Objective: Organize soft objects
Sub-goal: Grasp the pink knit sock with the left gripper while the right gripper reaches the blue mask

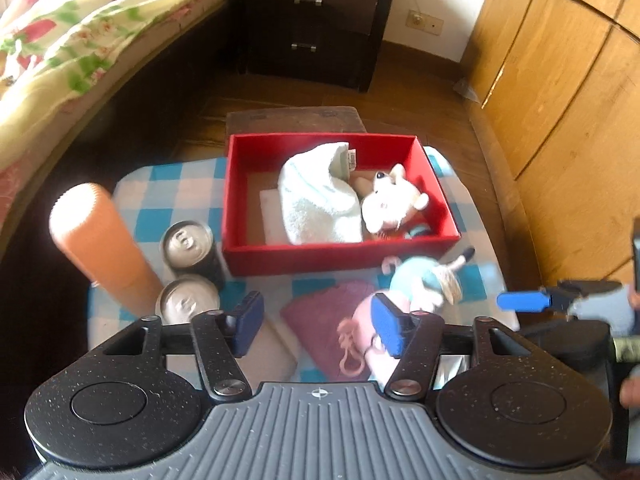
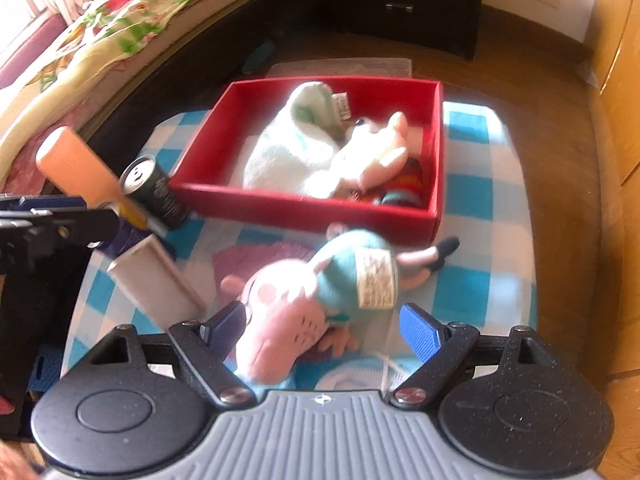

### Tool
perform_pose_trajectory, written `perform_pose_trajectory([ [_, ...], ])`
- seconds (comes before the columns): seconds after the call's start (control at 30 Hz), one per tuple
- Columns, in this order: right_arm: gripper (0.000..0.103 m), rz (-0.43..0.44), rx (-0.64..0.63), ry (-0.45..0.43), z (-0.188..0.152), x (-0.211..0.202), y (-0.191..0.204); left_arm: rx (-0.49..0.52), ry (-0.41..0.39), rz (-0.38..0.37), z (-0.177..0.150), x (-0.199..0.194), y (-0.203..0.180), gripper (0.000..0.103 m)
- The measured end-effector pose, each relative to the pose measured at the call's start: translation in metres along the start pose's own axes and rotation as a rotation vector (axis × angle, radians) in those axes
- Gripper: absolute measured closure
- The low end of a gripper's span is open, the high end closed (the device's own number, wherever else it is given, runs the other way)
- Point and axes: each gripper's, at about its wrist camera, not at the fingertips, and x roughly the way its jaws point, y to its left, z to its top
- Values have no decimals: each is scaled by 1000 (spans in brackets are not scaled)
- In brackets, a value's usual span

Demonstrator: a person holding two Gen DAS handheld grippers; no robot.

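Note:
A red box (image 1: 340, 254) on the blue-checked tablecloth (image 1: 188, 176) holds a white towel (image 1: 316, 200) and a white plush animal (image 1: 390, 206). In front of the box a pink pig plush in a teal dress (image 2: 320, 284) lies partly on a folded maroon cloth (image 1: 320, 316). My right gripper (image 2: 324, 330) is open with the pig's head between its blue pads, the right pad well apart from it. My left gripper (image 1: 318, 328) is open above the maroon cloth, gripping nothing. A blue pad (image 1: 524, 302) of the right gripper shows at the left wrist view's right edge.
An orange bottle (image 1: 100, 240) and two drink cans (image 1: 188, 246) stand left of the box. A pale rectangular block (image 2: 156, 280) lies beside the maroon cloth. A bed (image 1: 60, 60) runs along the left, a dark nightstand (image 1: 312, 20) behind, a wooden wardrobe (image 1: 560, 80) to the right.

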Motion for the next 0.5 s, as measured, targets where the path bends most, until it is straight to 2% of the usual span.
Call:
perform_pose_trajectory([
  [0.1, 39, -9, -2, -6, -12, -4, -3, -5, 32, -7, -29, -9, 6, 37],
  [0.2, 37, 0, 7, 2, -22, -3, -5, -19, 98, -2, -59, -5, 15, 41],
  [0.3, 37, 8, -2, 18, -33, 0, -1, -48, 128, 3, -80, 0, 21, 42],
  [0.5, 35, -2, -42, 27, -52, 5, 8, -82, 115, 5, -109, -7, 31, 35],
])
